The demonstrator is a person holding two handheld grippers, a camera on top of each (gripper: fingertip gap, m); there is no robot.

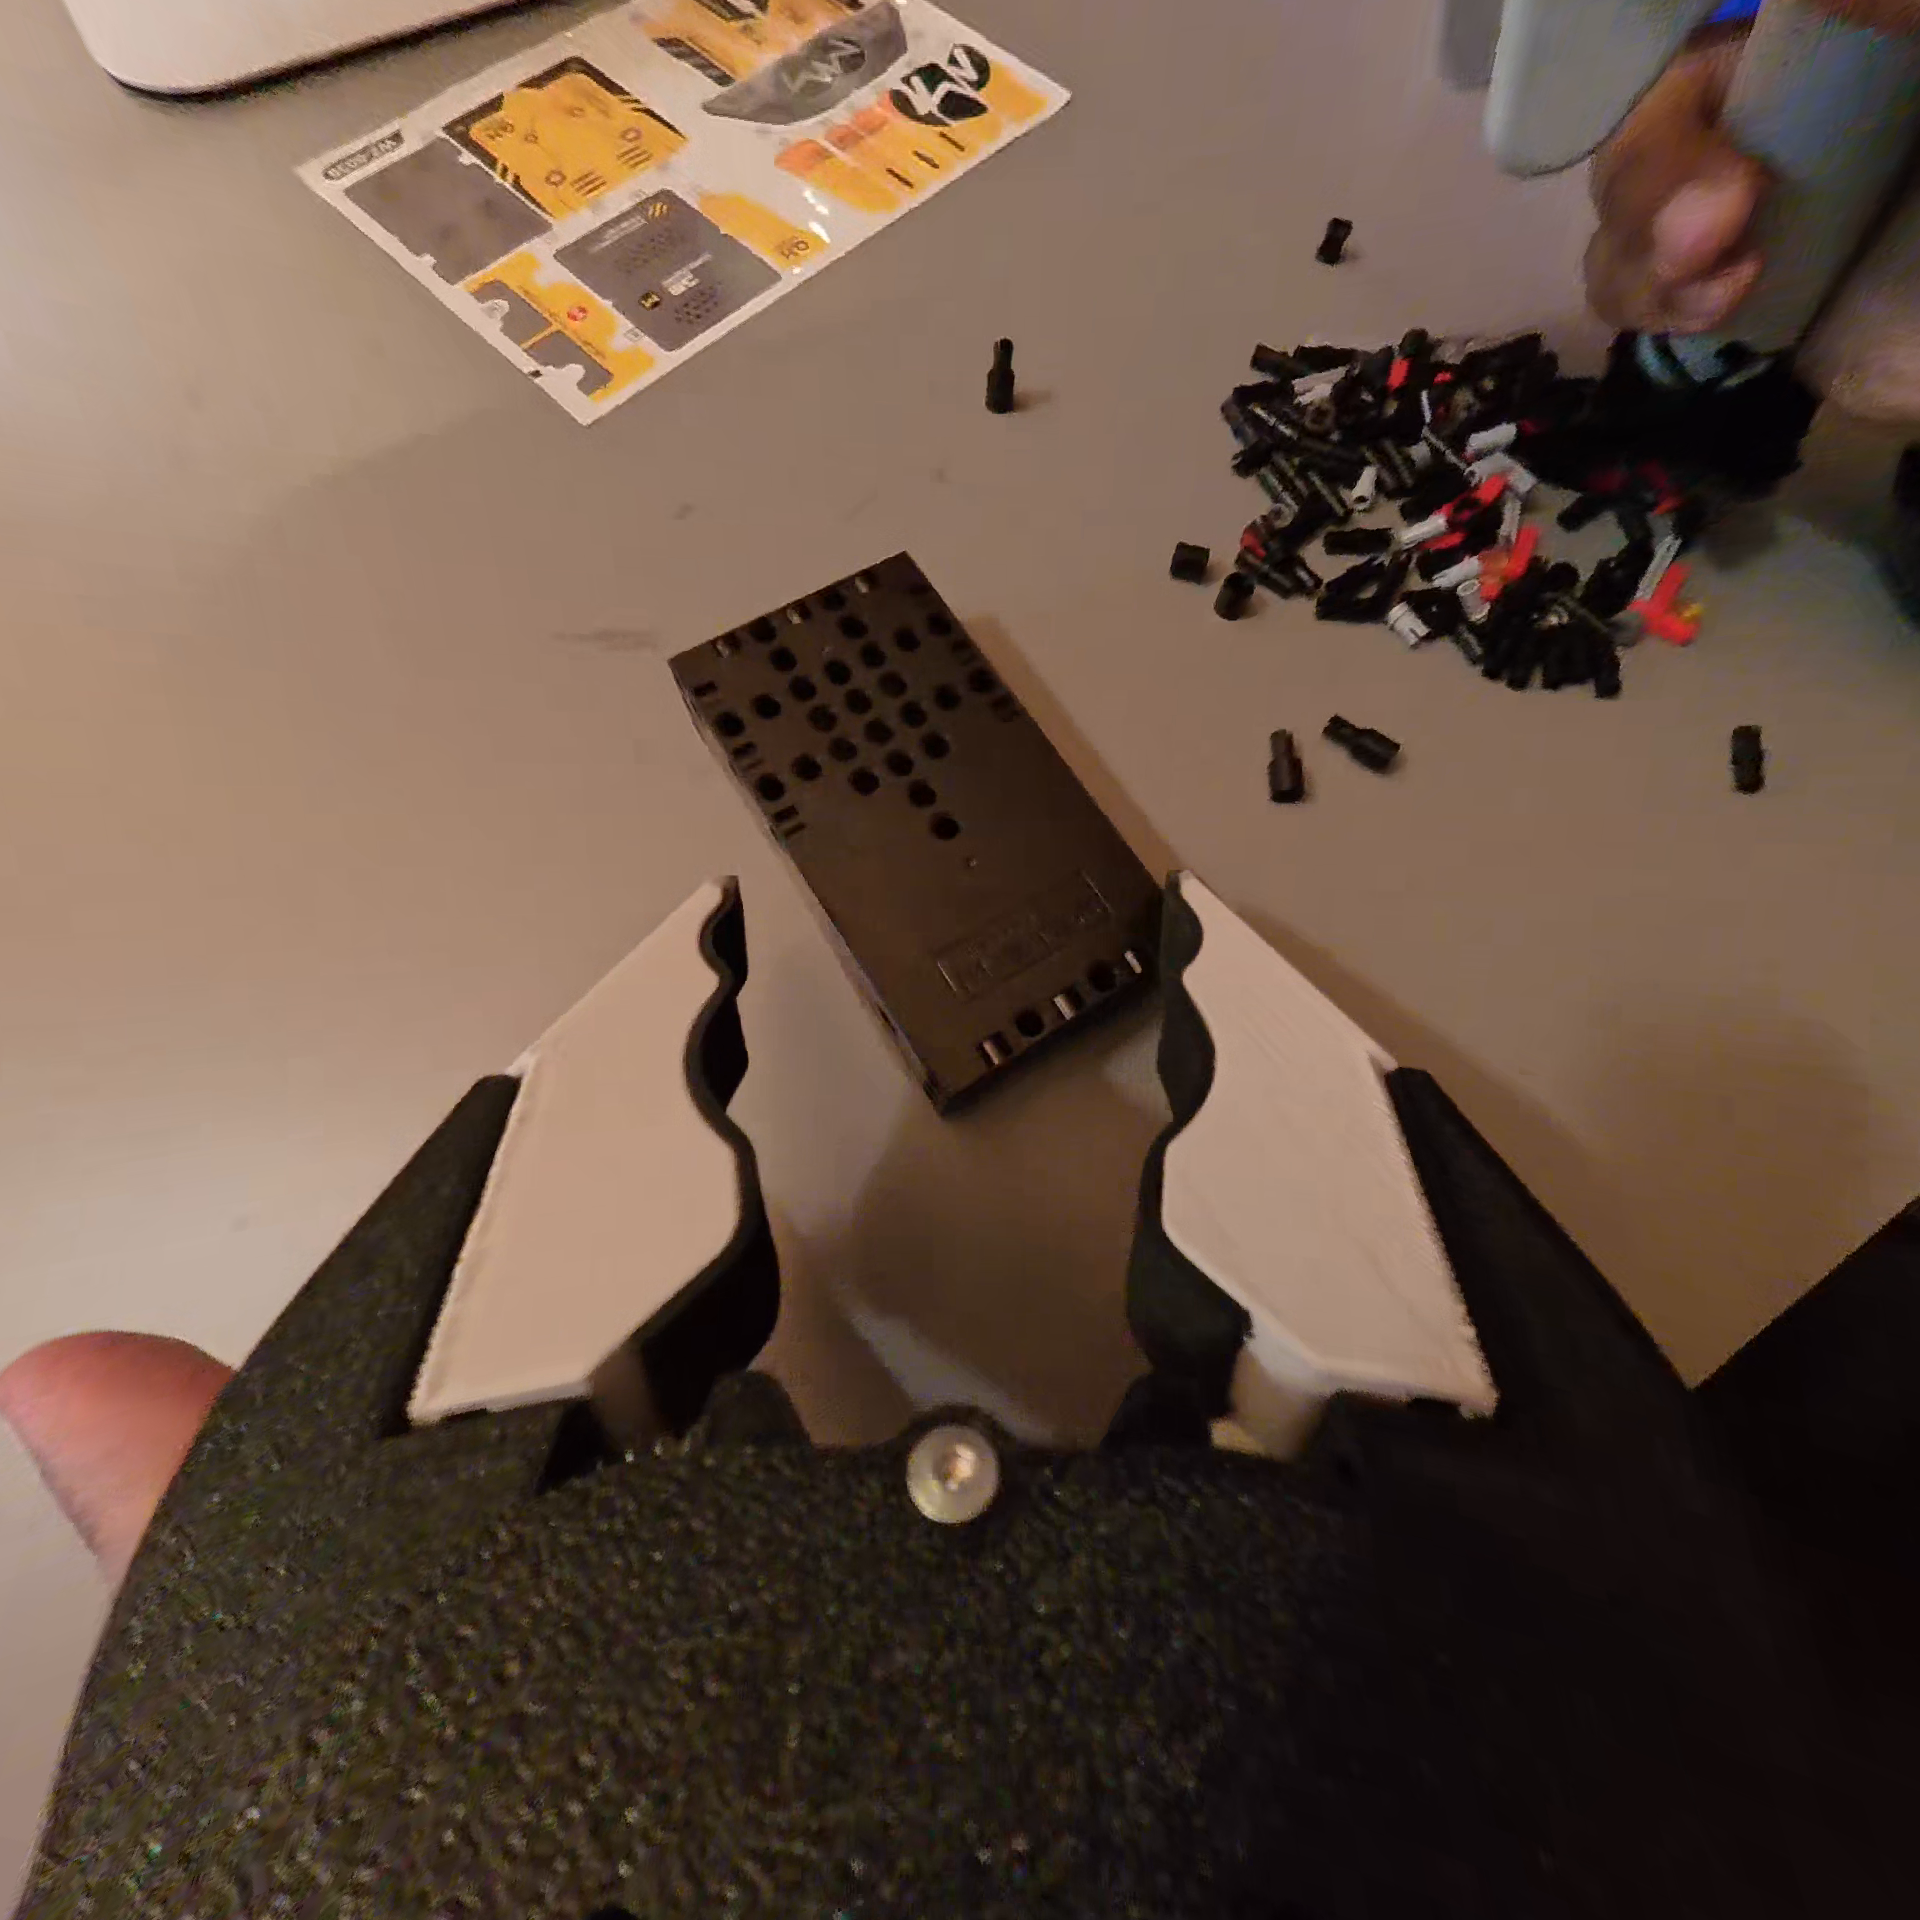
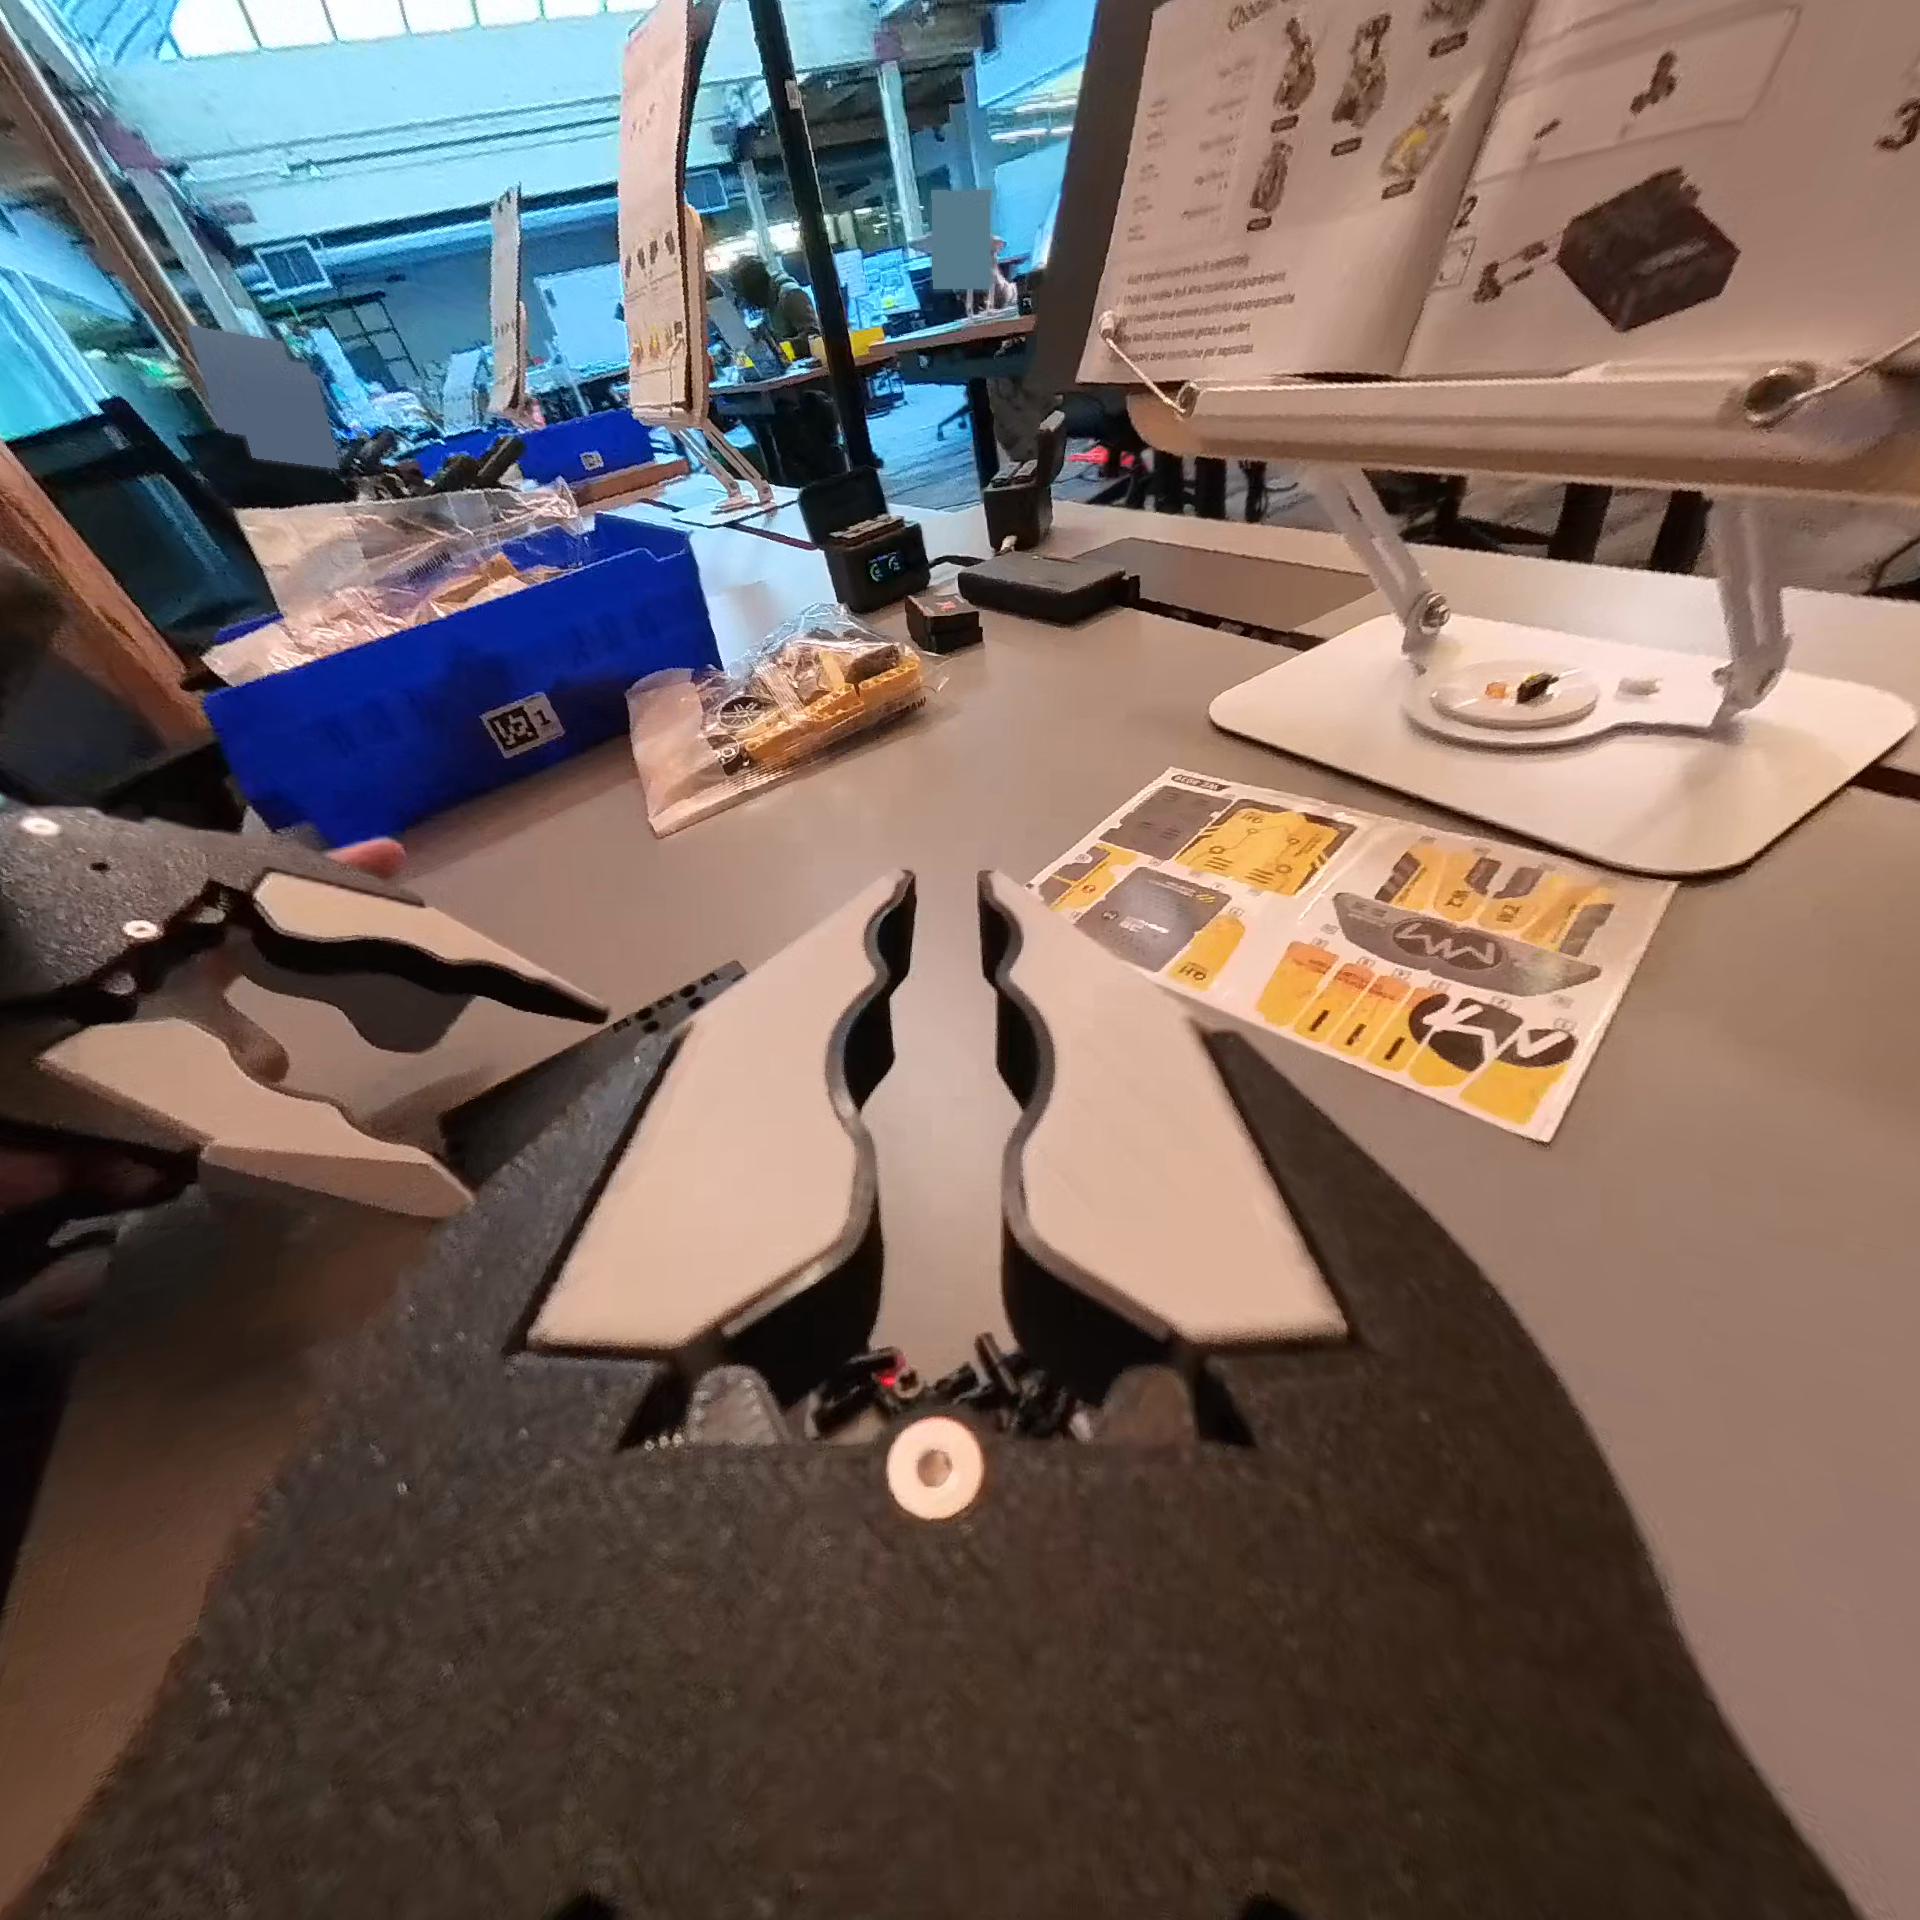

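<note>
- The black perforated block (image 1: 914,831) lies flat on the grey table (image 1: 364,727), its long axis running from near your left gripper away and to the left, so the end with the row of slots points back toward you.
- Your left gripper (image 1: 956,904) stands wide apart, the near end of the block between its fingertips; whether either tip touches the block I cannot tell, and it grips nothing.
- In the right wrist view your right gripper (image 2: 945,894) shows a narrow gap between its tips, with nothing caught there.
- From the left wrist view, that right tool is down in the pile of small black, grey and red pins (image 1: 1455,499), which sits well right of the block; its tips are hidden in the pile.
- A few loose black pins (image 1: 1361,743) lie scattered between pile and block.
- The yellow and grey sticker sheet (image 2: 1351,977) lies flat beyond the block, near the white stand's base (image 2: 1558,748).
- A bag of yellow parts (image 2: 779,717) and a blue bin (image 2: 457,686) sit farther off.
</note>
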